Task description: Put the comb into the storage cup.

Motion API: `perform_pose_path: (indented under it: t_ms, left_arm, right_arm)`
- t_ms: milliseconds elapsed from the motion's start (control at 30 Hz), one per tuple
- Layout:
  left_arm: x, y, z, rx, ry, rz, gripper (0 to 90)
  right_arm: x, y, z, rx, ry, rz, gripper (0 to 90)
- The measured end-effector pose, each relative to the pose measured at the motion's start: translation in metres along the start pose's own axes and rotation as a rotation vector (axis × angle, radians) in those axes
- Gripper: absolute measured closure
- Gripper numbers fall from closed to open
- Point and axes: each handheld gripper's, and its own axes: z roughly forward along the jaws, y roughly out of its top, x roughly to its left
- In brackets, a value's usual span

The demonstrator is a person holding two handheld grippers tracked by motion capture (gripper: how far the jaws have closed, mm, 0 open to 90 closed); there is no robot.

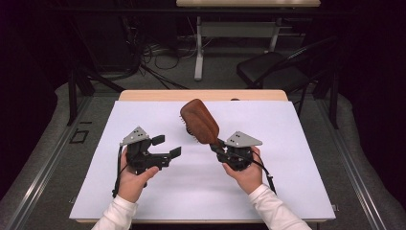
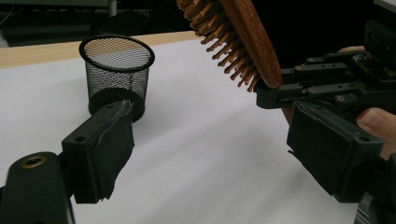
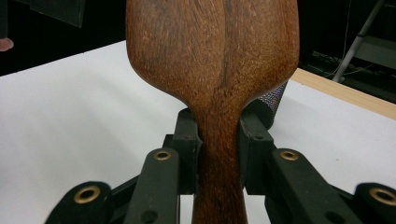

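Jaws of the right gripper (image 1: 216,145) are clamped on the neck of a wooden hairbrush (image 1: 199,121), just where the handle widens into the head. The right gripper view shows both black pads pressed flat against the sides of the handle (image 3: 219,154), with the brush's smooth brown back (image 3: 212,42) rising straight up in front of the camera. Seen from the high view, the brush is held clear of the worktop (image 1: 201,191), tilted up and away toward the far left, its head over the middle of the white sheet. Its bristles (image 2: 224,37) face down and toward the left gripper, as the left gripper view shows, where wooden pins stick out from the underside of the head.

Left gripper (image 1: 169,146) jaws stand wide apart with nothing between them. It hovers over the left half of the white sheet, its jaws pointing right toward the brush and the other gripper (image 2: 327,98), well short of touching either. One pad (image 2: 100,149) in the left gripper view carries frayed black tape.

Farther off in that view a black mesh cup (image 2: 116,74) stands upright on the white sheet near the far wooden edge of the worktop. Its mesh wall (image 3: 273,100) peeks out behind the brush in the right gripper view.
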Motion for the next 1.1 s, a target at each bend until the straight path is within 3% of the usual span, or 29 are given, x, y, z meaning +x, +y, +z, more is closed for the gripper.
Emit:
perform_pose_path:
  t_ms: [533, 733, 967, 1100]
  left_arm:
    - [-0.003, 0.015, 0.010, 0.023, -0.020, -0.046, 14.5]
    - [-0.001, 0.020, 0.015, 0.026, -0.041, -0.095, 12.2]
    - [0.002, 0.025, 0.018, 0.037, -0.044, -0.123, 12.1]
    - [0.003, 0.028, 0.019, 0.046, -0.041, -0.119, 12.1]
  right_arm:
    - [0.001, 0.000, 0.000, -0.002, 0.004, 0.001, 72.1]
    - [0.001, 0.000, 0.000, -0.002, 0.006, 0.002, 72.1]
    - [0.002, 0.000, -0.001, -0.003, 0.007, 0.003, 72.1]
    - [0.002, 0.000, -0.001, -0.005, 0.008, 0.004, 72.1]
